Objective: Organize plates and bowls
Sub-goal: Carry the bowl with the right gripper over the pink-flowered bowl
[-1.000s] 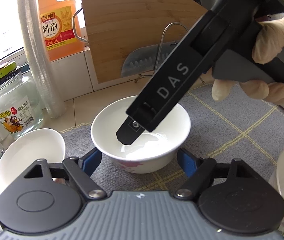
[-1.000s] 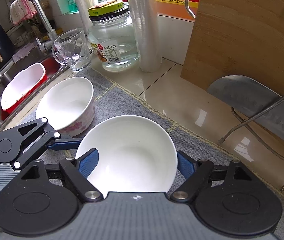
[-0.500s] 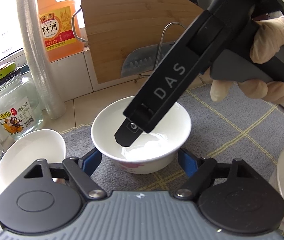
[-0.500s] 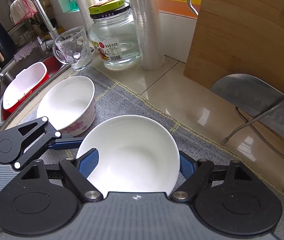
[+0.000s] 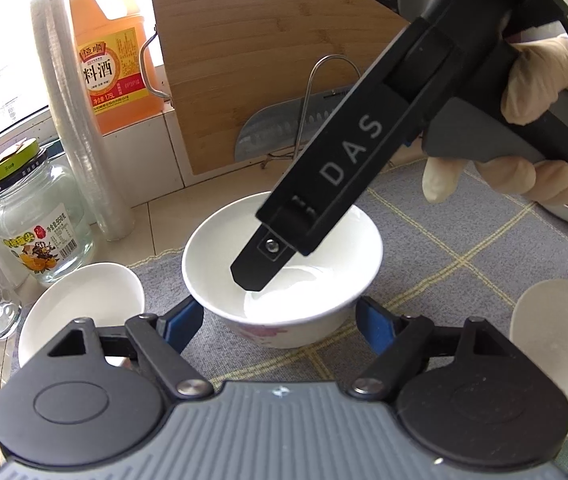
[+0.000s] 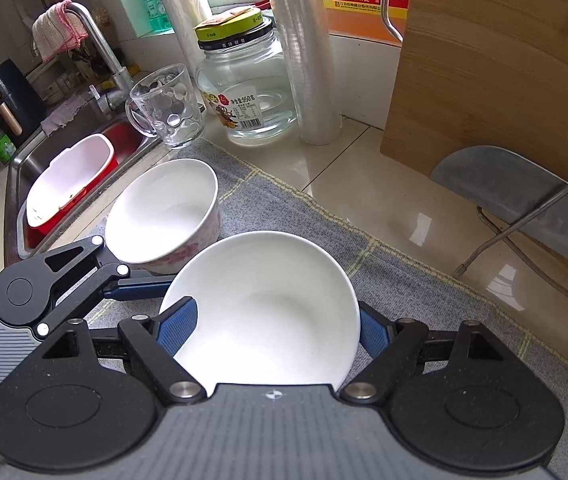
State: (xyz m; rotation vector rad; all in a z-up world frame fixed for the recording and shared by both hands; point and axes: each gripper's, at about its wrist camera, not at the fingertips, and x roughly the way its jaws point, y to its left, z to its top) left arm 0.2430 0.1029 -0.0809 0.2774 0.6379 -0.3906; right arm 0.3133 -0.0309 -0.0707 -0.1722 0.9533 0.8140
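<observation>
A white bowl with a pink flower print stands on the grey checked mat. My left gripper is open, its blue pads on either side of the bowl and a little apart from it. My right gripper is shut on the same bowl, its pads against the rim on both sides; its black finger reaches into the bowl in the left wrist view. A second flower-print bowl stands to the left by the sink; it also shows in the left wrist view.
Another white bowl sits at the right. A glass jar, glass mug, film roll, orange bottle, cutting board, cleaver on a wire rack and sink line the back and left.
The right gripper with the bowl has tilted and shifted slightly right; the second bowl now appears farther from it. The left gripper has stayed open around the bowl.
</observation>
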